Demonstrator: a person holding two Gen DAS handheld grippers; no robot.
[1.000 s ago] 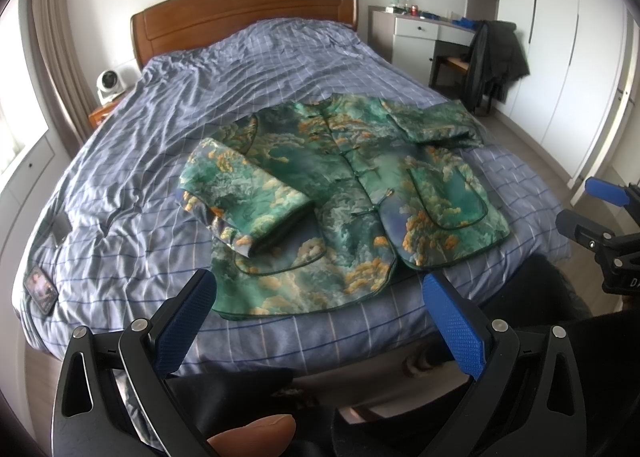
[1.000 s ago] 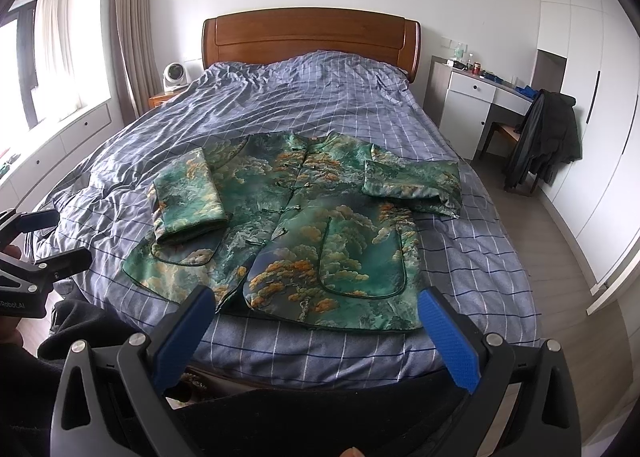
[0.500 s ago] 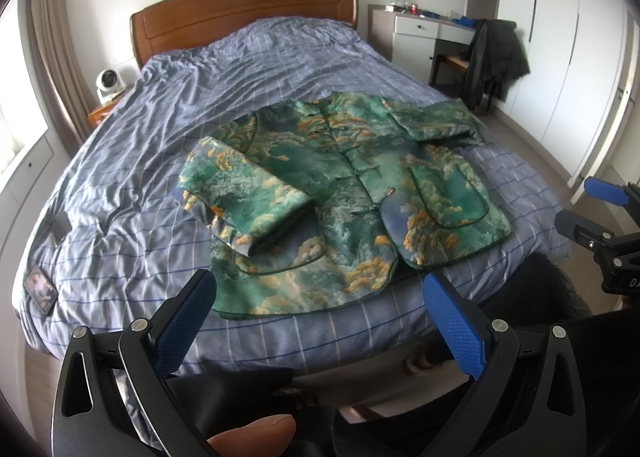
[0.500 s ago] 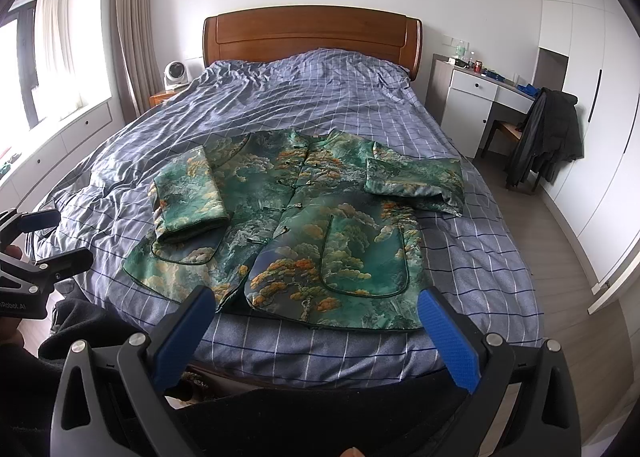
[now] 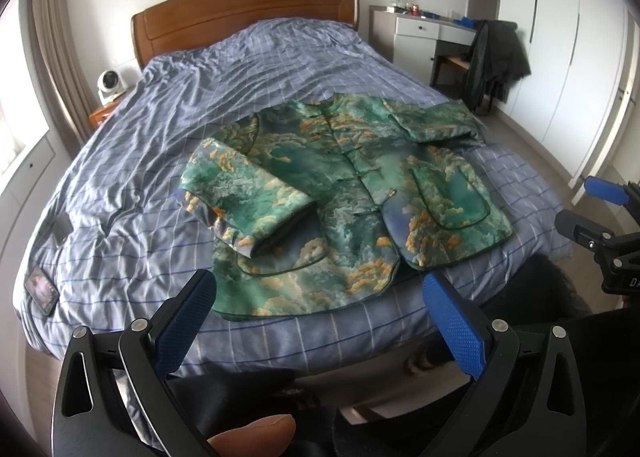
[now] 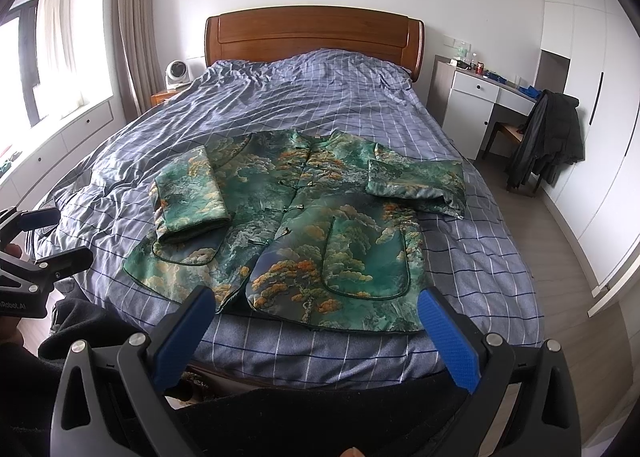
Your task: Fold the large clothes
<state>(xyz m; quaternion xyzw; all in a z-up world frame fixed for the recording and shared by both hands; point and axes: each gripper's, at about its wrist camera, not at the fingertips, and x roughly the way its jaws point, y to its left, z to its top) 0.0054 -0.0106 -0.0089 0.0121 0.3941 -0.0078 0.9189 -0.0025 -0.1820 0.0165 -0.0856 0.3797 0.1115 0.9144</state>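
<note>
Bedroom bed (image 6: 360, 113) holds a green jacket (image 6: 320, 217), sleeves folded in. Left gripper (image 5: 320, 309) and right gripper (image 6: 316, 317) hover open, empty.

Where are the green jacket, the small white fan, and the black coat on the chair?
green jacket (image 6: 316, 225), right wrist view, front panel beside the button line
white fan (image 6: 178, 73), right wrist view, round face
black coat (image 6: 550, 137), right wrist view, middle of the draped fabric
</note>
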